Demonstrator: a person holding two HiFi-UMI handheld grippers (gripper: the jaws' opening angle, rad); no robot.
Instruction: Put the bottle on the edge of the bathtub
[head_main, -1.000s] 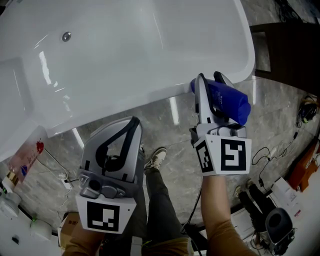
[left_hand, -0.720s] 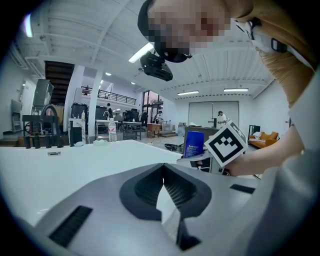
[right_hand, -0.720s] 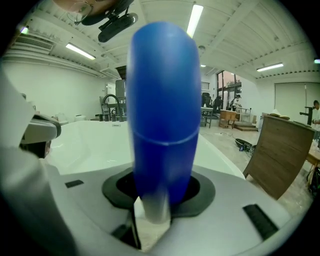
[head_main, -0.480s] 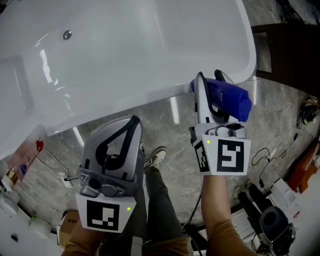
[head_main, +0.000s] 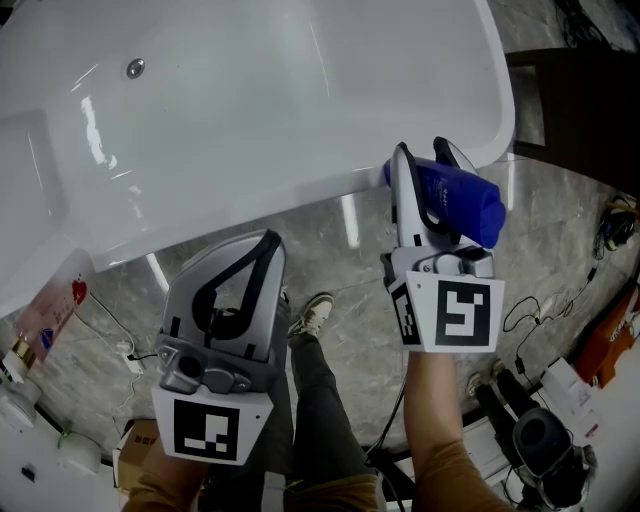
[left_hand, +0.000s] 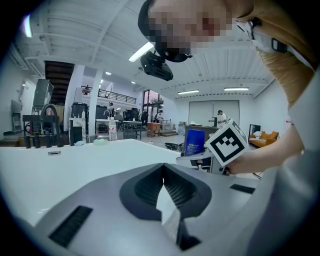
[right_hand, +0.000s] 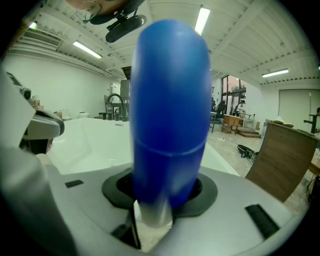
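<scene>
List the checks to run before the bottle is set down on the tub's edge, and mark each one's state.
1. Grip: the right gripper is shut on the bottle. Ok.
2. Bottle upright: in the left gripper view it stands straight. Ok.
3. Bottle's base above the bathtub rim: the head view shows it beside the tub's end, but the base is hidden. Cannot tell.
4. Landing spot: nothing shows on the rim next to the bottle. Ok.
5. Left gripper: shut, holding nothing, and well apart from the bottle. Ok.
</scene>
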